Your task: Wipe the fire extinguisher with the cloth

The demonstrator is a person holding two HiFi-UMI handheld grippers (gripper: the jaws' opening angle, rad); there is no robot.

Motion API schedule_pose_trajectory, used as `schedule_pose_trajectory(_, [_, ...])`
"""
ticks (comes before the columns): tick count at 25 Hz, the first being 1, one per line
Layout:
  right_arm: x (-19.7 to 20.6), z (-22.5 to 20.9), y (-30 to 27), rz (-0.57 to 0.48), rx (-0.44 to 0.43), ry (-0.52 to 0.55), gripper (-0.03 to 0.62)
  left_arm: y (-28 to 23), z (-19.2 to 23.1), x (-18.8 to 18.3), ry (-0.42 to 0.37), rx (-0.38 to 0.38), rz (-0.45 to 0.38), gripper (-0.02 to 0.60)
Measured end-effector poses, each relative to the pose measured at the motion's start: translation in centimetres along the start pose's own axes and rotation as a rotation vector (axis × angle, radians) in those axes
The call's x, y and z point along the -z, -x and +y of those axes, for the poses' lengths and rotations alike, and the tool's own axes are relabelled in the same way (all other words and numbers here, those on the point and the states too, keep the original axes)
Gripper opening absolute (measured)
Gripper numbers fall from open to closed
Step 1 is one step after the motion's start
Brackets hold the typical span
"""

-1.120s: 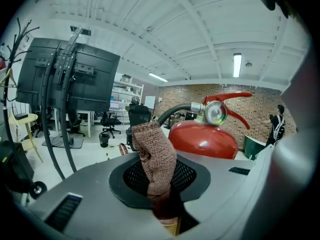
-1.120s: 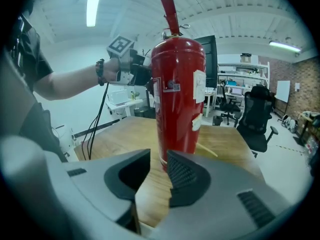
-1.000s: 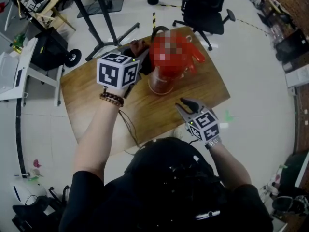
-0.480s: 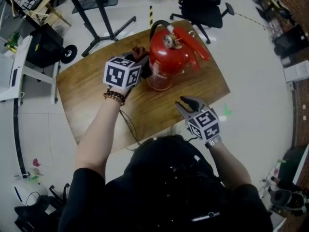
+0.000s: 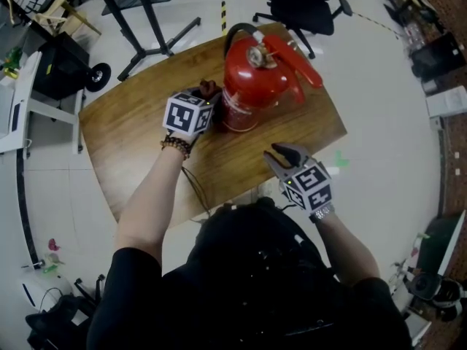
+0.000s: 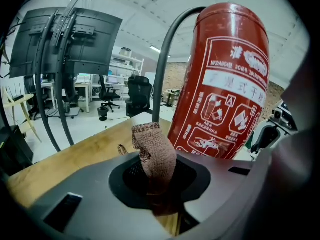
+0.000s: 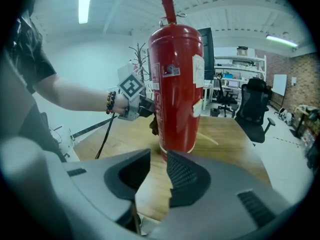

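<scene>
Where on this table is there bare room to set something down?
Widest bare patch of the table: left of the left tool, to the left edge. A smaller one: right of the fire extinguisher, toward the right corner. Crowded where the left tool holds the cloth beside the extinguisher, and around the right tool at the near edge.

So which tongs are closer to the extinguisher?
Left. The left tongs, gripping the cloth, are right beside the extinguisher; the right tongs hang back, apart from it, empty.
</scene>
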State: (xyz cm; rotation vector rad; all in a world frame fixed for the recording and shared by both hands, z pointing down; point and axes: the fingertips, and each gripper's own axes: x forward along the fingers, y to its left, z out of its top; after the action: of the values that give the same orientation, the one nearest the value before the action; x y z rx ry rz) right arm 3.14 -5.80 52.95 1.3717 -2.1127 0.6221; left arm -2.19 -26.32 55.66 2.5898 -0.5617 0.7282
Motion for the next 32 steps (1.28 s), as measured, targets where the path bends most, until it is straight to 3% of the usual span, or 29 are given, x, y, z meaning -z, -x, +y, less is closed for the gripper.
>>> schedule_pose_trajectory(23, [0.3,0.5,-1.1,0.032,0.004,-0.007,0.132,-3.6,1.4,7.9,0.119,0.039,0.124,0.067])
schedule_pose_trajectory(27, [-0.1,0.7,-1.2,0.023,0.001,-0.002,0.13,-3.2,1.3,7.9,0.114,0.039,0.132,0.067])
schedule_pose_trajectory(32, [-0.1,0.7,-1.0,0.02,0.002,0.0,0.132,-0.7,1.2,5.0,0.113,0.045,0.058,0.067])
